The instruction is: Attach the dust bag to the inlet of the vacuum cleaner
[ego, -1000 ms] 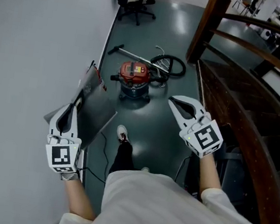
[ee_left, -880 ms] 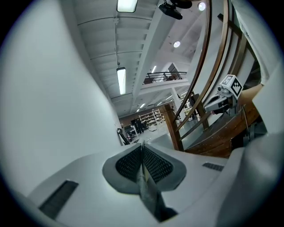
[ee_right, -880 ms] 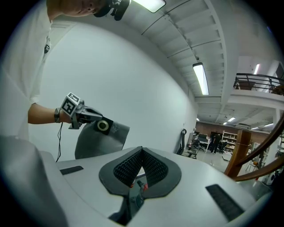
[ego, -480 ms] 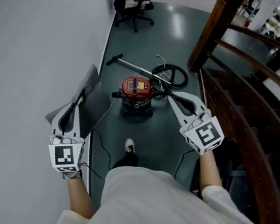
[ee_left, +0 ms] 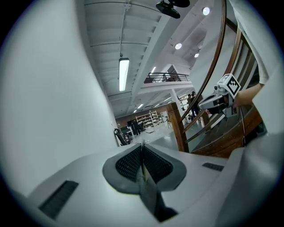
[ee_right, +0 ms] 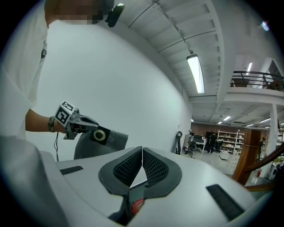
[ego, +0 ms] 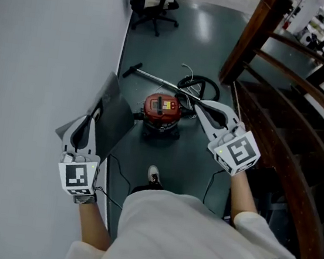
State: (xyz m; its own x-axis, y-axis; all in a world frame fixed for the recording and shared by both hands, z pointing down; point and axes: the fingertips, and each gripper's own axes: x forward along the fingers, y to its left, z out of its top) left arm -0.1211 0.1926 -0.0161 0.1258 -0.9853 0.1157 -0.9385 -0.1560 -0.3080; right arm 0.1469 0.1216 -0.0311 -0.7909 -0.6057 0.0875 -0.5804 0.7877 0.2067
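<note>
The red-lidded vacuum cleaner (ego: 161, 111) stands on the dark floor ahead, its black hose (ego: 202, 87) and wand (ego: 156, 78) lying behind it. My left gripper (ego: 93, 114) is shut on a flat grey dust bag (ego: 114, 112), held up near the white wall. From the left gripper view the bag's thin edge (ee_left: 144, 181) runs between the closed pads. The right gripper view shows the bag (ee_right: 107, 142) with its round collar hole (ee_right: 100, 135) beside the left gripper (ee_right: 87, 126). My right gripper (ego: 199, 109) is shut and empty, level, to the right of the vacuum.
A white wall (ego: 49, 40) lines the left side. A dark wooden stair railing (ego: 282, 112) and post (ego: 254, 34) border the right. An office chair (ego: 152, 3) stands far back. A cable (ego: 115, 173) trails on the floor by the person's shoe (ego: 155, 175).
The person has walked toward the vacuum, which now sits lower and nearer in the head view. Both grippers travelled along, the left still shut on the bag.
</note>
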